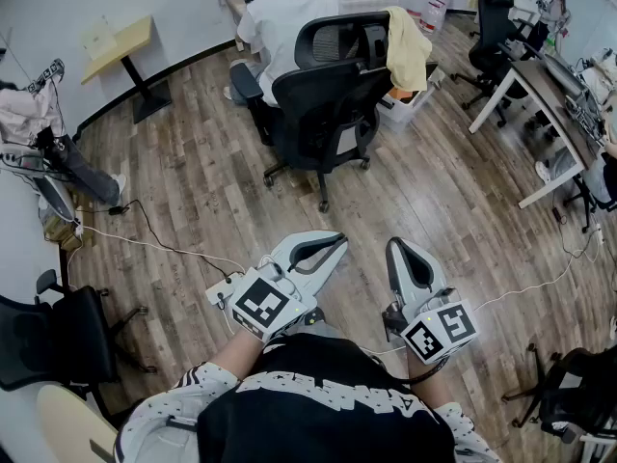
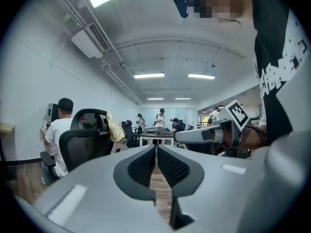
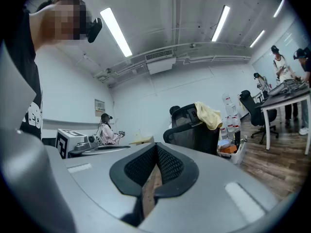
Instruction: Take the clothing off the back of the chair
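A pale yellow garment (image 1: 408,50) hangs over the top right corner of a black mesh office chair (image 1: 333,95) across the wooden floor. It also shows as the yellow cloth (image 2: 114,126) in the left gripper view and the yellow cloth (image 3: 208,114) in the right gripper view. A person in a white shirt (image 1: 280,17) sits in that chair. My left gripper (image 1: 333,249) and right gripper (image 1: 397,251) are held level close to my body, far short of the chair. Both have their jaws shut with nothing between them.
A white storage box (image 1: 410,104) with bottles stands just right of the chair. Desks (image 1: 540,85) and black chairs (image 1: 492,27) fill the right side. Cables (image 1: 154,244) cross the floor at left, near another black chair (image 1: 58,336). A small table (image 1: 120,46) stands far left.
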Demonstrator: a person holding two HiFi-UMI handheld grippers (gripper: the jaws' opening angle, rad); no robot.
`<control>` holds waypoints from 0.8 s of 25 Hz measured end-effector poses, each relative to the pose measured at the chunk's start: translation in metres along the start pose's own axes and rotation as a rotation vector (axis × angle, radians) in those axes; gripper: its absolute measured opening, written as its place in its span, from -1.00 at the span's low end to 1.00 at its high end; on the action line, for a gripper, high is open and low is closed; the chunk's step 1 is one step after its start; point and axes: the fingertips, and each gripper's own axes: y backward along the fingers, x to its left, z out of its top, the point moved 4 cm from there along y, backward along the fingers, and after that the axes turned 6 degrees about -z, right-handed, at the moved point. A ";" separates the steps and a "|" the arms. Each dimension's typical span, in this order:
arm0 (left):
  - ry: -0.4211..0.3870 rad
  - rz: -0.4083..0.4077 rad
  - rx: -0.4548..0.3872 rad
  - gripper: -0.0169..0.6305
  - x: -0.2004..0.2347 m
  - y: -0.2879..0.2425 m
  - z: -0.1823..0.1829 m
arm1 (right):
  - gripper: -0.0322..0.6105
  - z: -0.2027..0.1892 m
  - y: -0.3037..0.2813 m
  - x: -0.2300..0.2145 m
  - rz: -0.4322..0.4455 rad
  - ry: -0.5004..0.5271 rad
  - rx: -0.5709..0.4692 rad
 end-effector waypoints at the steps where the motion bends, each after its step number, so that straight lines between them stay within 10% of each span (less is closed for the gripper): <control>1: -0.004 -0.006 0.002 -0.90 0.003 -0.002 0.001 | -0.86 0.000 -0.003 -0.001 0.000 -0.004 -0.002; 20: -0.003 -0.068 -0.004 -0.90 0.047 -0.047 -0.012 | -0.81 0.002 -0.034 -0.048 -0.089 -0.025 0.005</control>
